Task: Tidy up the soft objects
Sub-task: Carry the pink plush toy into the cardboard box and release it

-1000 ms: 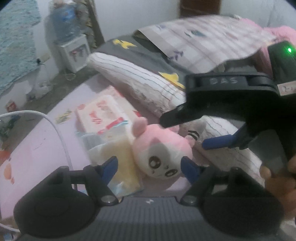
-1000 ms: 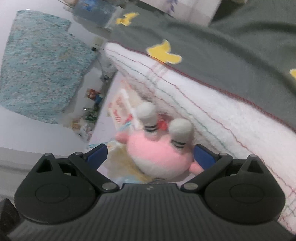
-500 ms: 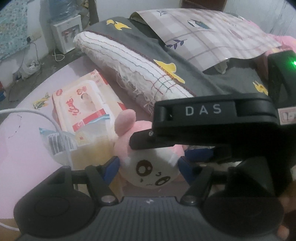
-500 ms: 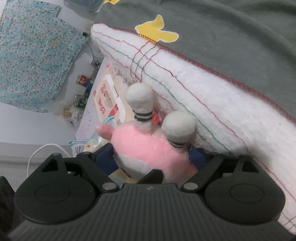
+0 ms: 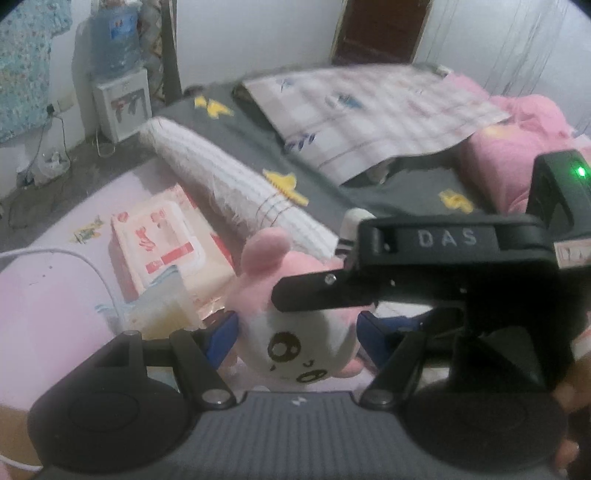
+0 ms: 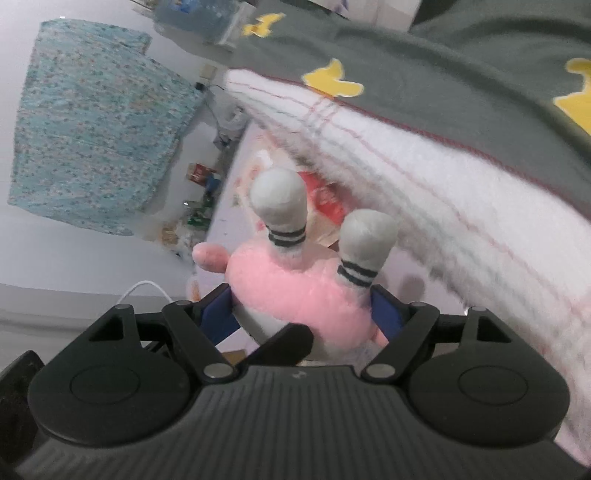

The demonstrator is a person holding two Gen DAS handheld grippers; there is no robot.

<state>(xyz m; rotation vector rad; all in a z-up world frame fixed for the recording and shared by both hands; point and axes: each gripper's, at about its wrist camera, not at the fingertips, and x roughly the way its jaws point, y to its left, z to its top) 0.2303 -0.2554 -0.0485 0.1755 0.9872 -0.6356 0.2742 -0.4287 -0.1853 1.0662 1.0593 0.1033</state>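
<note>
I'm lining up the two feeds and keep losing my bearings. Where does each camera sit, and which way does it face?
Left wrist: on the left gripper, angled down at the plush toy face-on, bed beyond; the right gripper crosses in front, its holder's fingers at the right edge.
Right wrist: on the right gripper, looking over the toy's back and grey ears toward the white roll; its jaws are closing, the toy between them.
Shared: the toy, the roll, the grey blanket.

I am in a home bedroom: a bed (image 5: 44, 295) with a pink sheet, a grey blanket (image 5: 369, 192) with yellow shapes, a water dispenser (image 5: 118, 74) by the wall, a brown door (image 5: 380, 29).
</note>
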